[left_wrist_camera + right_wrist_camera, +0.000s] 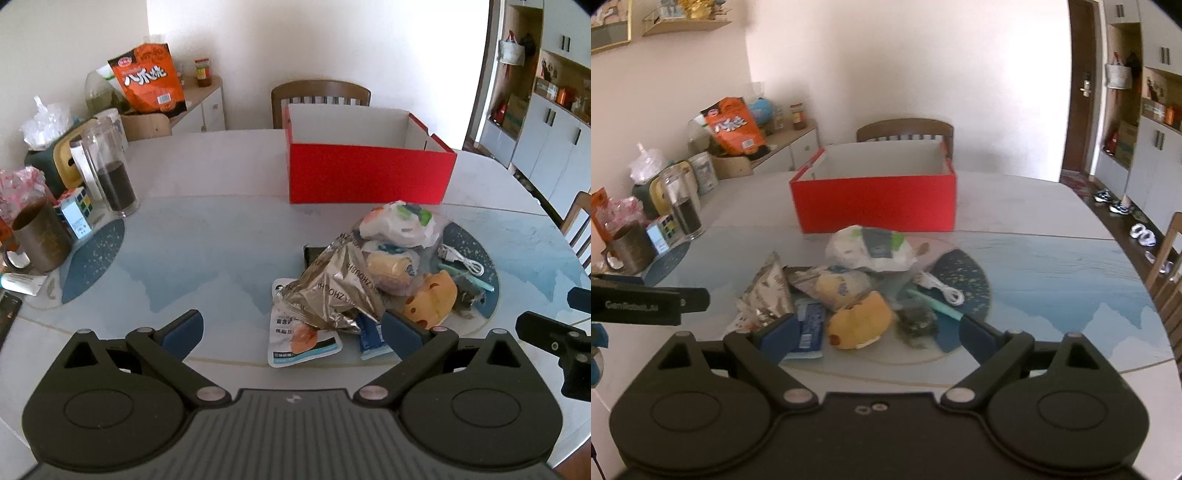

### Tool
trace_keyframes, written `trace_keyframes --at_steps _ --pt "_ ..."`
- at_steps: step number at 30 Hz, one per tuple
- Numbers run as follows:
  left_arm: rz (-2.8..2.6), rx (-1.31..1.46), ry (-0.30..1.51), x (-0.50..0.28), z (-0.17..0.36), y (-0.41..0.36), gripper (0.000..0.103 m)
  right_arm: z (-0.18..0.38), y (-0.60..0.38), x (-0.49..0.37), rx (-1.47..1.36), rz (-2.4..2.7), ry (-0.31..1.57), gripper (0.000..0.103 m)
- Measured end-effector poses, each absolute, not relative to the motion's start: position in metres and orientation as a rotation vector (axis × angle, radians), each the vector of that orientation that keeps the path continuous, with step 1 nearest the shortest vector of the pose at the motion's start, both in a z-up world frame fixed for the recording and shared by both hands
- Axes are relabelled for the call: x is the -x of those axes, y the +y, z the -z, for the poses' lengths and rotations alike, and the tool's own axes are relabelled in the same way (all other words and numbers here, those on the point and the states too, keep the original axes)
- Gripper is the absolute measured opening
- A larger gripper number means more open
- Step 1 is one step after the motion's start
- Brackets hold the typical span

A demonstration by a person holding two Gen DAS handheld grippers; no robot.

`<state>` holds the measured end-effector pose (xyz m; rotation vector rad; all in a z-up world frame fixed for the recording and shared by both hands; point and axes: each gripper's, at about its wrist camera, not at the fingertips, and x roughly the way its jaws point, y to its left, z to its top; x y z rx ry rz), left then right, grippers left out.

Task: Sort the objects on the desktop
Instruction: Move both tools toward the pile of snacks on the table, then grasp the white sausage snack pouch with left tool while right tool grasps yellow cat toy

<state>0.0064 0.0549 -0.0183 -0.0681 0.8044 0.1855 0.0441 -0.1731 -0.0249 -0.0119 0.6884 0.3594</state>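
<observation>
A pile of small items lies on the table in front of an open red box (369,177) (875,203). The pile holds a silver foil bag (332,291) (764,291), a white snack pouch (303,339), a blue packet (369,338) (809,325), a yellow plush toy (432,299) (860,321), a wrapped bun (391,269) (838,284), a white plastic bag (399,221) (868,247) and a white cable (461,260) (942,288). My left gripper (291,330) is open and empty just short of the pile. My right gripper (882,332) is open and empty, its jaws on either side of the plush toy.
At the table's left stand a glass jar of dark grounds (110,173), a mug (40,236), a puzzle cube (74,210) and an orange snack bag (151,77). A chair (319,98) stands behind the box. Cabinets (554,122) line the right wall.
</observation>
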Motion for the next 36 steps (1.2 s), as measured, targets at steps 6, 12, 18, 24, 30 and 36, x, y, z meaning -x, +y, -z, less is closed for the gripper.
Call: trace_keyframes --at_steps 6,12,18,24,30,36 --pt "-0.156 0.083 0.831 -0.014 0.035 0.071 0.103 0.033 -0.154 -0.052 0.028 -0.386 0.702 0.094" --pt "-0.101 0.081 0.847 -0.021 0.053 0.08 0.103 0.045 -0.136 -0.062 0.05 -0.393 0.718 0.094" --pt "-0.062 0.03 0.864 -0.034 0.075 0.08 0.103 0.061 -0.128 -0.077 0.068 -0.372 0.738 0.09" --pt "-0.031 -0.004 0.885 -0.049 0.099 0.081 0.103 0.077 -0.124 -0.095 0.097 -0.336 0.76 0.087" --pt "-0.006 0.007 0.894 -0.061 0.116 0.081 0.102 0.095 -0.118 -0.11 0.108 -0.323 0.787 0.087" --pt "0.003 0.017 0.9 -0.073 0.123 0.083 0.102 0.108 -0.108 -0.125 0.125 -0.328 0.803 0.087"
